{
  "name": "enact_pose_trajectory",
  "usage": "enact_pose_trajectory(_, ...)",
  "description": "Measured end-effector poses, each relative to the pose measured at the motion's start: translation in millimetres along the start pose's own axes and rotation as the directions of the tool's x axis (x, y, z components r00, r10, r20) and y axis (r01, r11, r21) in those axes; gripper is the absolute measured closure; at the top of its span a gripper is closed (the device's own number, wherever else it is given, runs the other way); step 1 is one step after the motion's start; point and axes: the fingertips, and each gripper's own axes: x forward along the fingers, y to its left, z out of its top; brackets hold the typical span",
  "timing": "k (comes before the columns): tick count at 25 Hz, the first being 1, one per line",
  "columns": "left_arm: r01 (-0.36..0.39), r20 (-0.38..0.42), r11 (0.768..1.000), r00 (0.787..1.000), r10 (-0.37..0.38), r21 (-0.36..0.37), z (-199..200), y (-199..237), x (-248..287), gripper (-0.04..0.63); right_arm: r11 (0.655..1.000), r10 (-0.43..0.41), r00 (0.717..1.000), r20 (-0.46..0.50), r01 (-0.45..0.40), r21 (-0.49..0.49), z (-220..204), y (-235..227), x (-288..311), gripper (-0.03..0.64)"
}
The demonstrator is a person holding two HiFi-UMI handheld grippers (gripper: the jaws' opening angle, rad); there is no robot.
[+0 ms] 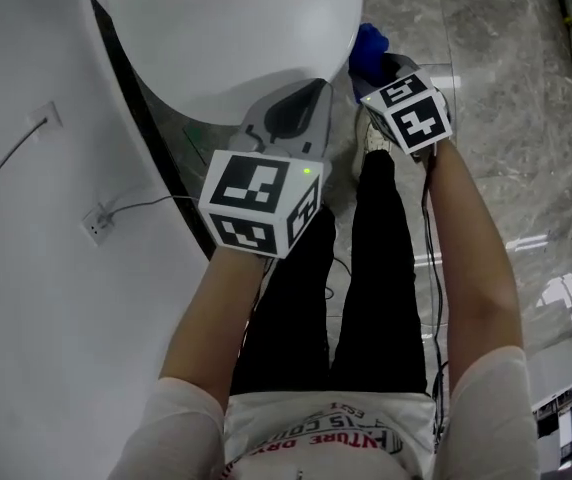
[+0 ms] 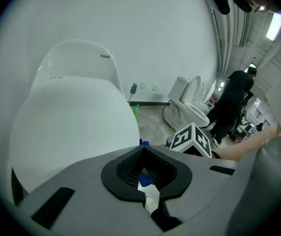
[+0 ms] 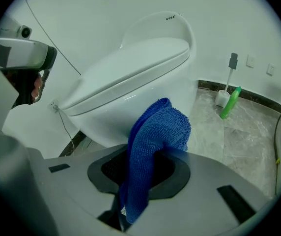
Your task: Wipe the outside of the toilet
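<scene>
The white toilet fills the top of the head view, its lid down; it also shows as the toilet and the toilet in the two gripper views. My right gripper hangs beside the bowl's right flank, shut on a folded blue cloth. In the right gripper view the cloth sticks up out of the gripper, close to the bowl's underside. My left gripper is just below the bowl's front, and the gripper is shut on nothing.
A wall socket with a cable is on the white wall at left. A green bottle and a toilet brush stand by the skirting. Another toilet and a person in black are further off. Marble floor lies to the right.
</scene>
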Motion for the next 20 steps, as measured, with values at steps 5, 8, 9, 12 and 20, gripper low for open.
enact_pose_trajectory(5, -0.007, 0.007, 1.000, 1.000, 0.008, -0.023, -40, 12, -35, 0.589, 0.998, -0.016, 1.000, 0.004, 0.016, 0.055, -13, 36, 6, 0.540)
enact_pose_trajectory(8, -0.015, -0.001, 0.999, 1.000, 0.015, -0.035, -67, 20, -56, 0.589, 0.995, -0.034, 0.999, 0.009, 0.033, 0.096, -19, 51, 10, 0.540)
enact_pose_trajectory(9, -0.020, -0.005, 0.999, 1.000, 0.020, -0.040, -75, 24, -63, 0.589, 0.993, -0.035, 0.999, 0.010, 0.033, 0.110, -20, 57, 12, 0.540)
enact_pose_trajectory(12, -0.049, -0.015, 0.997, 0.999, 0.048, -0.065, -98, 38, -81, 0.589, 0.991, -0.008, 1.000, -0.004, 0.008, 0.130, -25, 81, 20, 0.540)
enact_pose_trajectory(20, -0.119, -0.018, 0.983, 0.993, 0.117, -0.143, -139, 67, -125, 0.589, 0.982, 0.076, 0.996, -0.041, -0.067, 0.179, -18, 152, 40, 0.540)
